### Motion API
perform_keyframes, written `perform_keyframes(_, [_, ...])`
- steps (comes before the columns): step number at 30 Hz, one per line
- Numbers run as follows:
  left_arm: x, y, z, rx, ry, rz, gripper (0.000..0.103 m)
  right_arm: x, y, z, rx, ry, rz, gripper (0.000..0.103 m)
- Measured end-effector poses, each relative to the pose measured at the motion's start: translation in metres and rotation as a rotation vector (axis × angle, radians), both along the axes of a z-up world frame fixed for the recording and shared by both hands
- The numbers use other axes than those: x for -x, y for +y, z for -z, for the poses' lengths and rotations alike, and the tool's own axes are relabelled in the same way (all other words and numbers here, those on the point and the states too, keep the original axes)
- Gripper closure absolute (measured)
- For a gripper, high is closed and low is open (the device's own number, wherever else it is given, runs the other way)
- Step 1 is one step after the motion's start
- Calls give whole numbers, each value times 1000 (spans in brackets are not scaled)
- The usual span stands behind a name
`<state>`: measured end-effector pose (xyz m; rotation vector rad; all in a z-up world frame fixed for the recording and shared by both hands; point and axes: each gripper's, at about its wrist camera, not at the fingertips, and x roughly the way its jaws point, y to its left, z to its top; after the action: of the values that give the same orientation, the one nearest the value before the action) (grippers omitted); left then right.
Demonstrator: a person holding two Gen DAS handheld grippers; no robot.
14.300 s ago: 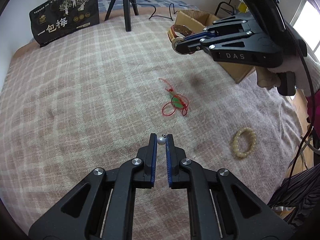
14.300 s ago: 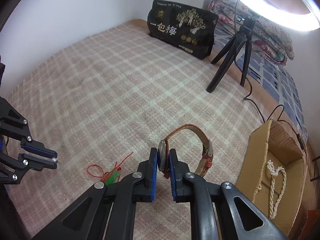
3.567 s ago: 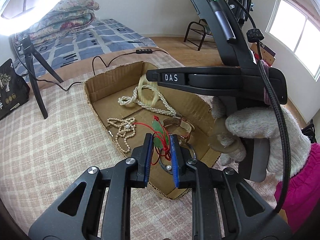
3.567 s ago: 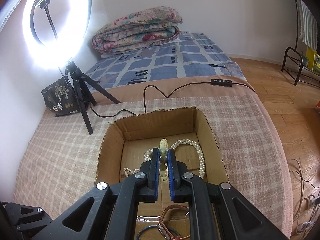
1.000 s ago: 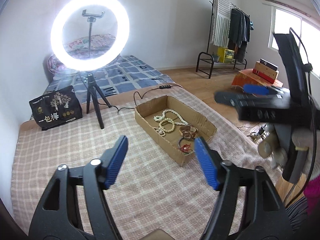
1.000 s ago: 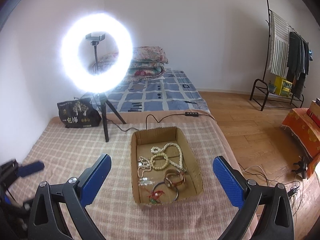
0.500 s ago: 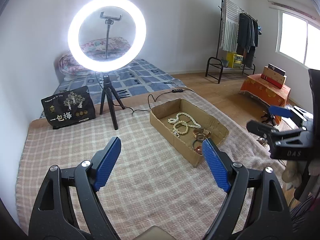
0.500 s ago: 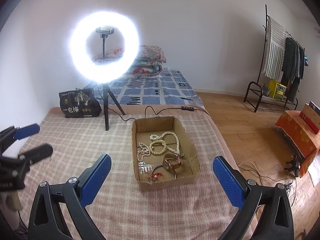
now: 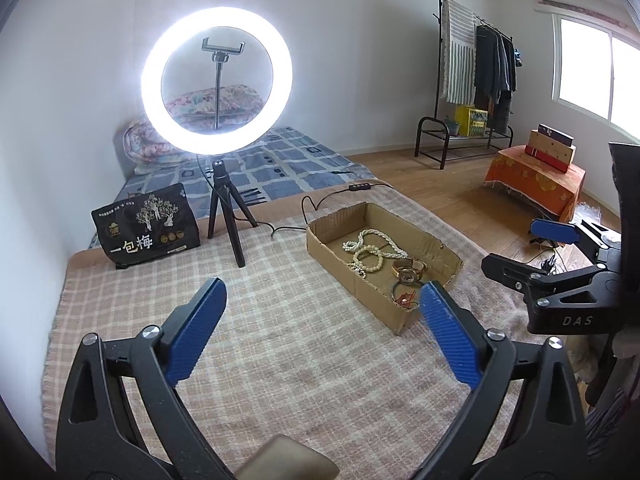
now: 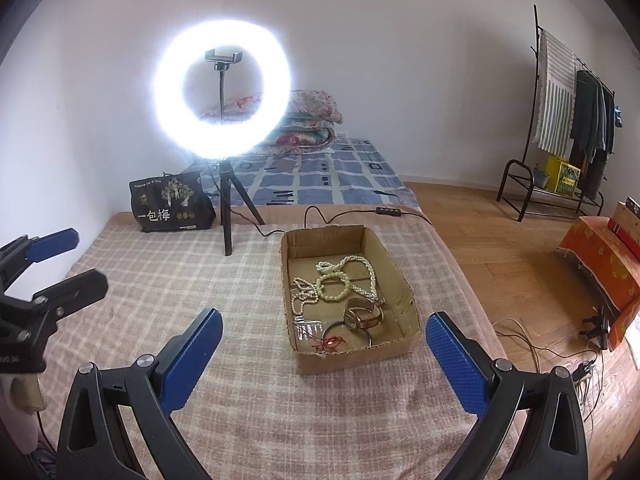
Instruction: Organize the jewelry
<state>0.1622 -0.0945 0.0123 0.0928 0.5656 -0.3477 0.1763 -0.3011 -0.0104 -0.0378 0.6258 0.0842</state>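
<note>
Both grippers were held above a checked blanket (image 10: pixel 168 280) with jaws spread wide and nothing in them: the left gripper (image 9: pixel 320 320) and the right gripper (image 10: pixel 320 344). The jewelry (image 10: pixel 340 284) lay ahead of the right jaws in an open cardboard box (image 10: pixel 352 354), well apart from both. Little seemed left to do, though a careless lowering could knock the light box or snag the piled strands. Small pieces at the box's near end were tangled and hard to identify.

"一包梅" on the black bag (image 9: pixel 146 229) by the wall, "DAS" on the right tool (image 9: pixel 520 248) body
</note>
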Motion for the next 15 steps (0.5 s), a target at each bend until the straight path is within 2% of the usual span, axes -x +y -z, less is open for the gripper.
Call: perform_keyframes(15, [1,-2,1,-3,7,-12,0,-5,-8,8,-7,16,41,0])
